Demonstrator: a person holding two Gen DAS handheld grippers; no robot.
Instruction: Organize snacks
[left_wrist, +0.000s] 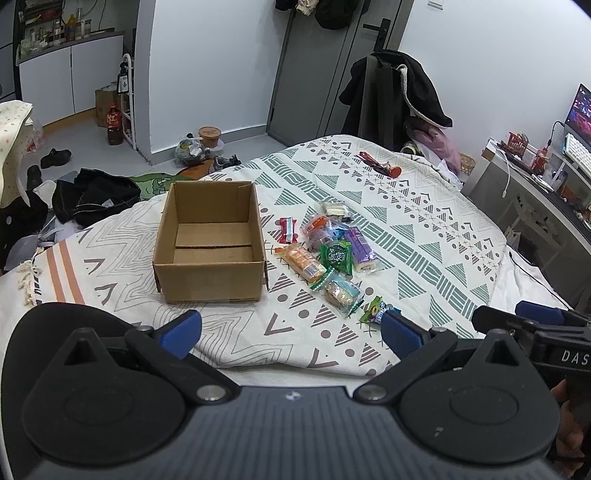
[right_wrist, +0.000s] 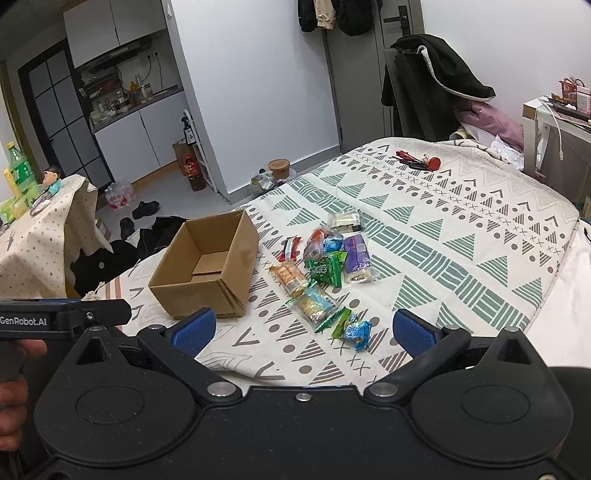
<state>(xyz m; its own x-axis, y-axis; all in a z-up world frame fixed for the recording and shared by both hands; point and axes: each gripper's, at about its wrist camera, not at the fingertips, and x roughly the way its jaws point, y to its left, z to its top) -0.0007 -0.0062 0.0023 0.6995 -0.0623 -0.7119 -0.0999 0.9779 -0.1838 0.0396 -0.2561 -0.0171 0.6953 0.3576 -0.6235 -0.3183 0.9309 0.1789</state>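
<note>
An open brown cardboard box (left_wrist: 210, 240) (right_wrist: 207, 269) stands empty on the patterned bedspread. To its right lies a loose pile of several snack packets (left_wrist: 330, 251) (right_wrist: 325, 266): a red bar (left_wrist: 288, 229), an orange packet (left_wrist: 300, 261), a green one (left_wrist: 335, 254), a purple one (left_wrist: 360, 245). A small green and blue packet (right_wrist: 351, 326) lies nearest me. My left gripper (left_wrist: 291, 334) hangs open at the bed's near edge, nothing between its blue pads. My right gripper (right_wrist: 301, 330) is open too, just short of the small packet.
The bedspread (left_wrist: 424, 236) covers a bed whose near edge sits right under both grippers. Red-handled items (left_wrist: 380, 166) lie at the far end. A coat-draped chair (left_wrist: 395, 96) stands behind, a desk (left_wrist: 535, 188) at right, clothes and shoes on the floor (left_wrist: 92, 195) at left.
</note>
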